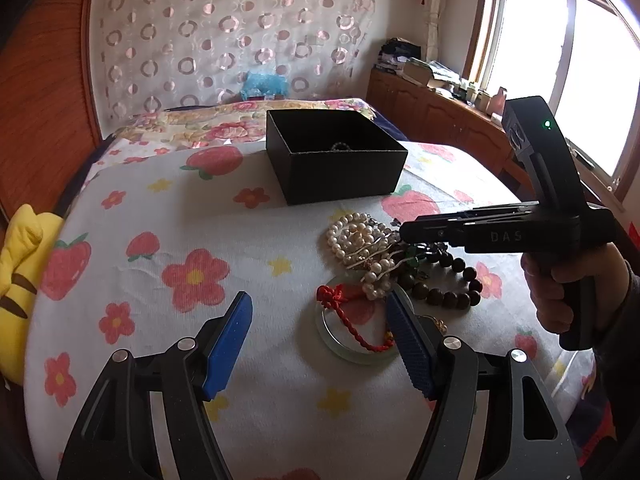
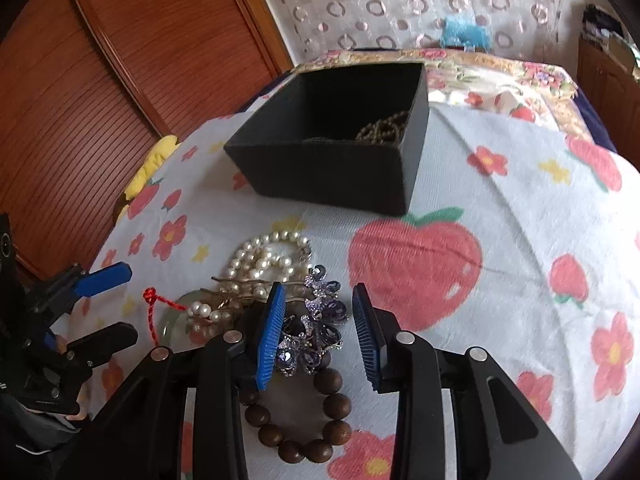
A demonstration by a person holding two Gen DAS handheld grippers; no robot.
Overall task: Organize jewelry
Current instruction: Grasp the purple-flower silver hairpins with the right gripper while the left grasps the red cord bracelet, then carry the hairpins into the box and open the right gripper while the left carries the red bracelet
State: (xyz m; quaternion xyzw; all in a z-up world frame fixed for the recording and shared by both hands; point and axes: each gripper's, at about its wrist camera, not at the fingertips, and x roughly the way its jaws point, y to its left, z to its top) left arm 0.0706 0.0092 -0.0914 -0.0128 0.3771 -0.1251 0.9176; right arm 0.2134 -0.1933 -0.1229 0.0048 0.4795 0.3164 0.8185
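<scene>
- Right gripper (image 2: pixel 318 332): blue ribbed pads parted, nothing pressed between them; poised over the jewelry heap, with the purple crystal piece (image 2: pixel 320 328) showing in the gap.
- Left gripper (image 1: pixel 320 336): pads spread wide and empty, hovering above the pale green bangle (image 1: pixel 348 344), its right pad over the bangle's edge.
- Black box (image 1: pixel 336 154): open-topped, on the cloth beyond the heap; a dark beaded chain (image 2: pixel 384 130) lies inside, against its right wall.
- Pearl strands (image 1: pixel 360 246): tangled pile at the heap's far side, nearest the box.
- Brown wooden bead bracelet (image 2: pixel 304 420): lying flat beside the crystal piece, on the near side.
- Red cord (image 1: pixel 352 320): knotted, draped across the bangle.
- Cloth (image 1: pixel 168 240): white, printed with strawberries and flowers, under everything.
- Person's hand (image 1: pixel 560 292): wrapped round the right gripper's handle.
</scene>
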